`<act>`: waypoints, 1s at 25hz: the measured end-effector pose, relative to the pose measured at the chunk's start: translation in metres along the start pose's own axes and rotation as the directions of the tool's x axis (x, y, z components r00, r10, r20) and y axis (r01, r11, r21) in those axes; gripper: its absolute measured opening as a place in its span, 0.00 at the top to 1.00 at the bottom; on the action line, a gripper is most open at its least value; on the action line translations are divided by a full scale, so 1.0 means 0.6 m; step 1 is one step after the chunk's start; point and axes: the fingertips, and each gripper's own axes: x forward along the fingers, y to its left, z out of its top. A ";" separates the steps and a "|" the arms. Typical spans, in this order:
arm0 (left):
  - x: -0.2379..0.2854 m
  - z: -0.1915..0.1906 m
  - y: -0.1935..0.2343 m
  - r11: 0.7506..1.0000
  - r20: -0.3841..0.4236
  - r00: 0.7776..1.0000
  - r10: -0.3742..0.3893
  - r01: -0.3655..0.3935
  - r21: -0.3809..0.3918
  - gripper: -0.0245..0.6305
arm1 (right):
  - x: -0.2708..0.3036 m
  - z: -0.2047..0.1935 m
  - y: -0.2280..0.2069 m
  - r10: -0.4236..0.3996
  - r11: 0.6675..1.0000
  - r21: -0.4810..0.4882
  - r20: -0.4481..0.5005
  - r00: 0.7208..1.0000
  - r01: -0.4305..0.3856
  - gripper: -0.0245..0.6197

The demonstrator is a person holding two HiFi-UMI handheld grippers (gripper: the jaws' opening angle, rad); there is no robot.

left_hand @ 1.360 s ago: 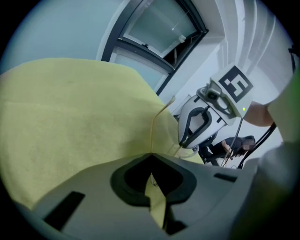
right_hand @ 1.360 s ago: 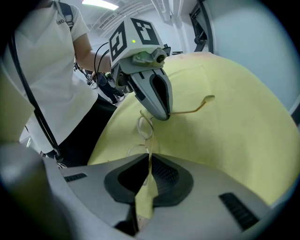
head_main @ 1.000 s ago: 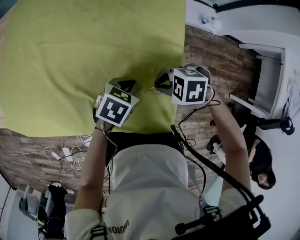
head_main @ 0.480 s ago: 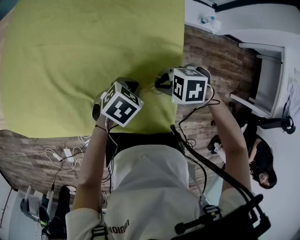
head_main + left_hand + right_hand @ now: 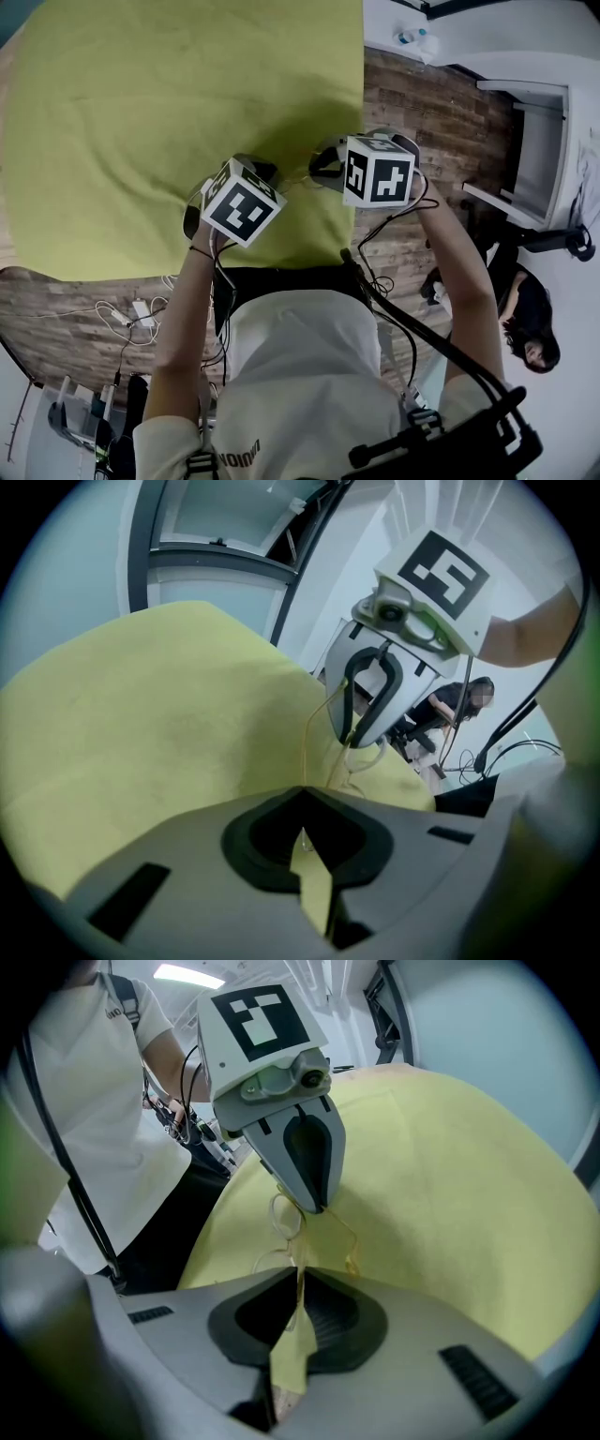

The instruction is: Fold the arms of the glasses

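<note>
Both my grippers are over the near edge of the table w/ the yellow-green cloth, close together, right in front of my torso; pointing steeply down. Thin gold wire-frame glasses w/ clear lenses sit between the two tips, just over the cloth; can't tell if they touch it. My left gripper: jaws pressed together, a thin bit of the frame wire pinched at the tip; in the right gripper view its tip sits right on the glasses, just above the lenses. My right gripper: jaws clenched on another thin part of the frame, lenses just beyond its tips. One slim arm w/ amber end piece curves down from near the left tip, apart from the lenses; folded or not, can't tell. Brown wood-plank floor beside the table; white cables on it by my left side.
</note>
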 end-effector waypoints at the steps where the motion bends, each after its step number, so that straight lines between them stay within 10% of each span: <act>1: 0.000 0.001 -0.002 1.000 0.001 1.000 0.000 0.000 0.001 0.94 | -0.002 0.000 0.001 -0.004 1.000 0.004 0.009 1.000 0.004 0.90; 25: 0.005 -0.001 0.000 0.999 -0.050 0.999 -0.018 0.019 0.029 0.94 | -0.076 0.003 -0.003 -0.058 0.973 0.230 0.312 0.948 -0.016 0.85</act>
